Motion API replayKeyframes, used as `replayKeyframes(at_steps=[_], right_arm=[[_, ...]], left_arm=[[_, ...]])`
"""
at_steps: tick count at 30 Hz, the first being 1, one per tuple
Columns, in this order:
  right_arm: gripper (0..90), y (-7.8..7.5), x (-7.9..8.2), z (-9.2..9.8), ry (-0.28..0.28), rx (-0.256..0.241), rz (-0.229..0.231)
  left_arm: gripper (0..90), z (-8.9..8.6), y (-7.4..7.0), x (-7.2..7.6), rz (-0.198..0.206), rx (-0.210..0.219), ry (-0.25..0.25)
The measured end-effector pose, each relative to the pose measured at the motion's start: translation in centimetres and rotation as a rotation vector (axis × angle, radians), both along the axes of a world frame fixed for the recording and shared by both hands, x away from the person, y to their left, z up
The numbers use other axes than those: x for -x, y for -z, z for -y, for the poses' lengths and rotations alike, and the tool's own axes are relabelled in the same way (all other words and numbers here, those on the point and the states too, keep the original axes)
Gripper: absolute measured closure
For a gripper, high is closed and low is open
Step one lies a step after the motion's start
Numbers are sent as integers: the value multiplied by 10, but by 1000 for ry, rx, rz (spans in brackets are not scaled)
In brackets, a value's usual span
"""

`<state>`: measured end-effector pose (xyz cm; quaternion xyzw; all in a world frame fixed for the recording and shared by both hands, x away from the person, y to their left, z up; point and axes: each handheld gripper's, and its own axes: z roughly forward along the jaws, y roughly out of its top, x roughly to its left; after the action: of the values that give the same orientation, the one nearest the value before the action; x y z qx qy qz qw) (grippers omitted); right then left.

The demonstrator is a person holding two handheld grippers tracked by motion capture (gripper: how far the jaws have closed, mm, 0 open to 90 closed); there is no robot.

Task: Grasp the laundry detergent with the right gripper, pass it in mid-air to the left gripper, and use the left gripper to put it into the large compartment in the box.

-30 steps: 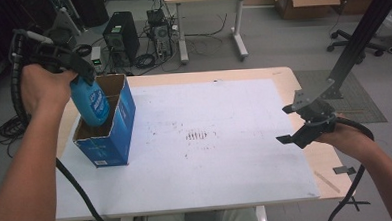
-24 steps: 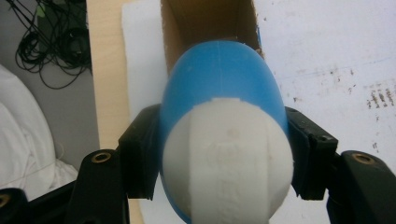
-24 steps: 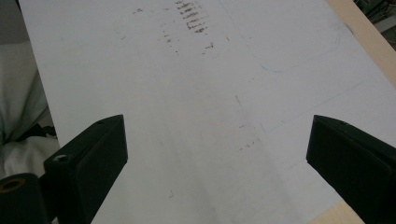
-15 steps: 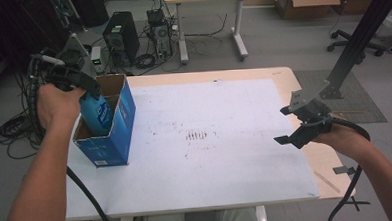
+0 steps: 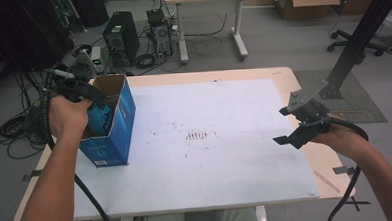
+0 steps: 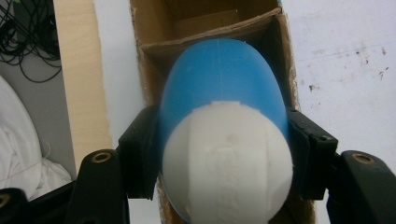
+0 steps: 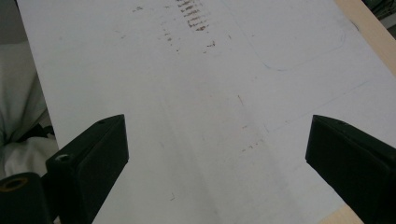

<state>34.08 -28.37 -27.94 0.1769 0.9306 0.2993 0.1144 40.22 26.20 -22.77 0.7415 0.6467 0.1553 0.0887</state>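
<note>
A blue bottle (image 6: 219,88) with a white cap (image 6: 228,163) is clamped between the jaws of my left gripper (image 6: 224,154), cap end toward the camera. It points down into an open blue cardboard box (image 5: 115,125) at the table's left side, and the high view shows the bottle (image 5: 100,119) partly inside, under my left gripper (image 5: 78,90). Brown inner walls of the box (image 6: 196,23) rise behind the bottle. My right gripper (image 5: 301,128) hovers open over the table's right side, and nothing lies between its jaws (image 7: 219,154).
A white mat (image 5: 210,140) with brown smudges covers most of the wooden table (image 5: 282,76). Beyond the far edge stand a computer tower (image 5: 118,36), tangled cables and another desk. A black post (image 5: 361,33) rises at the right.
My left gripper has lowered the blue bottle deeper into the box and shifted slightly nearer. The right gripper has barely moved.
</note>
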Motion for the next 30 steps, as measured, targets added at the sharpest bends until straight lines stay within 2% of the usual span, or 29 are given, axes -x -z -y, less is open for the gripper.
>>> replayKeyframes(at_steps=[20,25,30], right_arm=[[55,6,3,2,6,2,-10],[55,7,3,4,11,4,-11],[57,7,3,4,13,3,-11]], left_arm=[[381,-1,38,-1,-28,-11,1],[381,-1,46,-2,-43,-4,4],[381,-1,47,-4,-45,-4,7]])
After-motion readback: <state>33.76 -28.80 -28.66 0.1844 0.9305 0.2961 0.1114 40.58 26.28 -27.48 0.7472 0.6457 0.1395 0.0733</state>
